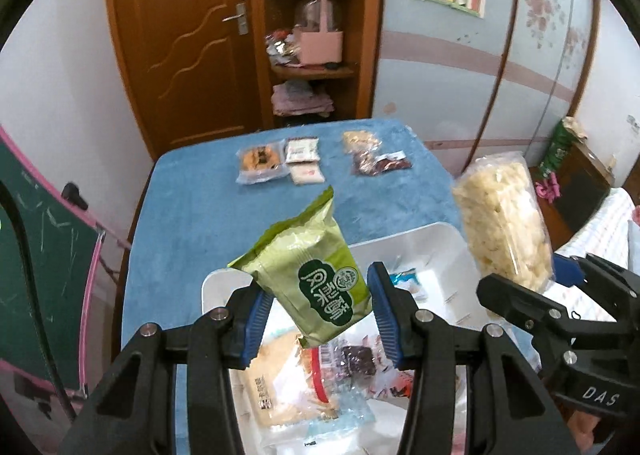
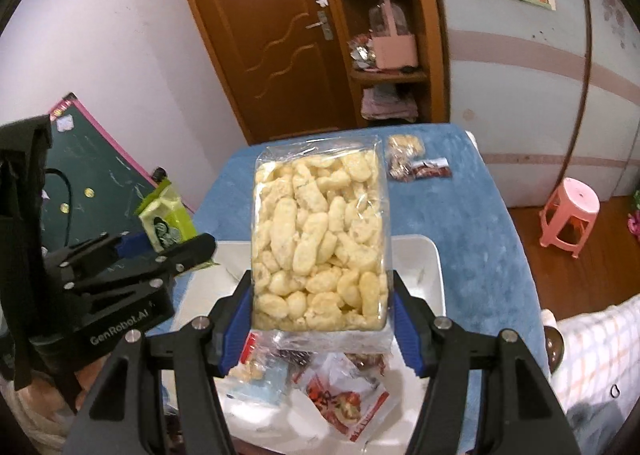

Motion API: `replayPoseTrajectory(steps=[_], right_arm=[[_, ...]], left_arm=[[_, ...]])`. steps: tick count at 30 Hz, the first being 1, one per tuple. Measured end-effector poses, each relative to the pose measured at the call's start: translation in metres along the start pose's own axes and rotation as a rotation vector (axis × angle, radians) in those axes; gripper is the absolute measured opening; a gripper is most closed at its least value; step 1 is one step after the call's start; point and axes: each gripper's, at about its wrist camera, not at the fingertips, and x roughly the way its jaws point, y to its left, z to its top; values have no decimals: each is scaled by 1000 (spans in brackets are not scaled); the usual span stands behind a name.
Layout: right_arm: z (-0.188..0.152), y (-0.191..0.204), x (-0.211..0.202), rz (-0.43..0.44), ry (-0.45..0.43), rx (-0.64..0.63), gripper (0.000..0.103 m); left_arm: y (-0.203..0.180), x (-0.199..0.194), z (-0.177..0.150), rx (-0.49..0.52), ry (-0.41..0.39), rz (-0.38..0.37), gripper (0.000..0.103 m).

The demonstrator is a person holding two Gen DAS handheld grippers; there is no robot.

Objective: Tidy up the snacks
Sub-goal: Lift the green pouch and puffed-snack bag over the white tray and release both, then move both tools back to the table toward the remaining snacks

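My left gripper (image 1: pixel 320 319) is shut on a green snack packet (image 1: pixel 308 271) and holds it tilted above the white tray (image 1: pixel 416 243). My right gripper (image 2: pixel 320 323) is shut on a clear bag of pale puffed snacks (image 2: pixel 320 231), held upright above the same tray (image 2: pixel 428 259). The puffed snack bag also shows in the left wrist view (image 1: pixel 504 223), to the right of the green packet. The green packet and left gripper show at the left of the right wrist view (image 2: pixel 168 219). Several snack packets (image 1: pixel 296 383) lie in the tray's near end.
The table has a blue cloth (image 1: pixel 208 215). Snack packets lie at its far side: a cake pack (image 1: pixel 260 165), white sachets (image 1: pixel 304 159) and a dark red pack (image 1: pixel 380 163). A green chalkboard (image 1: pixel 40 275) leans at the left. A pink stool (image 2: pixel 570 211) stands at the right.
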Motion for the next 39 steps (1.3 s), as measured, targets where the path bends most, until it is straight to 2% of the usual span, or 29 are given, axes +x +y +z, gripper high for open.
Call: replayPoseTrajectory(steps=[4, 10, 12, 13, 14, 15, 20, 39], right_arm=[[-13, -1, 14, -51, 39, -3, 63], [-20, -7, 43, -51, 137, 19, 63], [-20, -10, 50, -58, 157, 32, 63], [-21, -10, 51, -63, 161, 38, 63], [-21, -11, 53, -69, 162, 44, 64], [-21, -12, 54, -73, 162, 47, 64], [-20, -16, 58, -42, 155, 74, 70], [-23, -15, 69, -34, 194, 88, 70]], left_arm=[[3, 15, -16, -11, 36, 12, 46], [8, 41, -28, -27, 98, 35, 48], [9, 45, -29, -37, 108, 35, 62], [9, 46, -29, -40, 107, 38, 76], [9, 45, -29, -43, 100, 43, 84], [9, 43, -29, -47, 82, 46, 85], [7, 47, -27, -43, 82, 47, 85], [10, 65, -32, -77, 154, 58, 85]])
